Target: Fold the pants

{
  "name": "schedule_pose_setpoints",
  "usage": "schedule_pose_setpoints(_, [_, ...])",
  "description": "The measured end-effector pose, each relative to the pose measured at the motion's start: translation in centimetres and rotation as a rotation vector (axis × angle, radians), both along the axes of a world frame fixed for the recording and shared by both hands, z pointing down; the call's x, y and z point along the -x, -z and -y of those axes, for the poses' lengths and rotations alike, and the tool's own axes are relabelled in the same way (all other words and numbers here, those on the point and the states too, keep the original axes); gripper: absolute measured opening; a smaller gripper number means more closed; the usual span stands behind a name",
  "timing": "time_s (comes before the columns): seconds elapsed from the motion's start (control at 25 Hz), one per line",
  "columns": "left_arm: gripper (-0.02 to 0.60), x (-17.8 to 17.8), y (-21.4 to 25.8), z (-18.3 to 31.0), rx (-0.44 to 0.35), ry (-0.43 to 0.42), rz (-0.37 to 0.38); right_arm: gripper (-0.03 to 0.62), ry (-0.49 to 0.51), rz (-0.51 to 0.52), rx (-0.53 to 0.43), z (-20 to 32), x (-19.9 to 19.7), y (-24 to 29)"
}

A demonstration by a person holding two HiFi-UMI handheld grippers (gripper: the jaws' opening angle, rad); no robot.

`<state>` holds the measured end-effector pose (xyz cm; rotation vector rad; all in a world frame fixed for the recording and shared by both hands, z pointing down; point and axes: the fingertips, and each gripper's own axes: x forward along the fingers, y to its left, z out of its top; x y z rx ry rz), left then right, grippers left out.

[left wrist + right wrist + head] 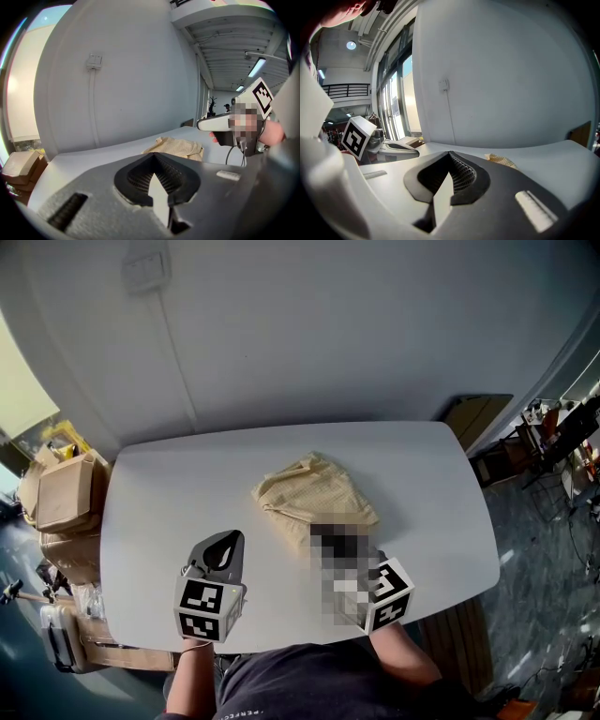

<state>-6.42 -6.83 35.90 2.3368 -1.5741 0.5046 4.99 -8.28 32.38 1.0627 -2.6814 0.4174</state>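
Two jaws pressed flat together fill the left gripper view: the left gripper is closed on nothing and hangs above the white table. The pants lie ahead of its tips and a little to their right, well apart from them, as a flat tan bundle.

From the right gripper view, the right gripper is likewise closed tight with nothing between its jaws. The bundle shows just beyond its tips, to their right, and the claw does not touch it.

Seen from the head view, the bundle sits mid-table, ahead of both claws. It is nearer the right claw's tips, which a mosaic patch partly hides. Cardboard boxes stand off the table, far out beyond the left claw.

Judging by the compact, layered shape, the folding looks done or nearly so, and neither claw is working the cloth. If one more fold is wanted, a claw must first open, reach forward to a free edge of the bundle, and pinch only the top layers so the stack does not slide apart.
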Motion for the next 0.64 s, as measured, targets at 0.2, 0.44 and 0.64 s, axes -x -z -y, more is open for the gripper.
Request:
schedule_pose_setpoints(0.2, [-0.006,-0.1,0.1,0.1,-0.007,-0.001,-0.008,0.000,-0.019,0.001,-0.004,0.3,-0.5,-0.1])
schedule_pose_setpoints(0.44, [-0.006,-0.7,0.1,0.2,-0.008,-0.012,-0.013,0.000,-0.029,-0.001,-0.002,0.5,-1.0,-0.1])
schedule_pose_setpoints(0.64, [-0.006,-0.9,0.5,0.8,-0.029,-0.019,-0.003,0.000,-0.026,0.005,-0.019,1.2,-0.9,0.1])
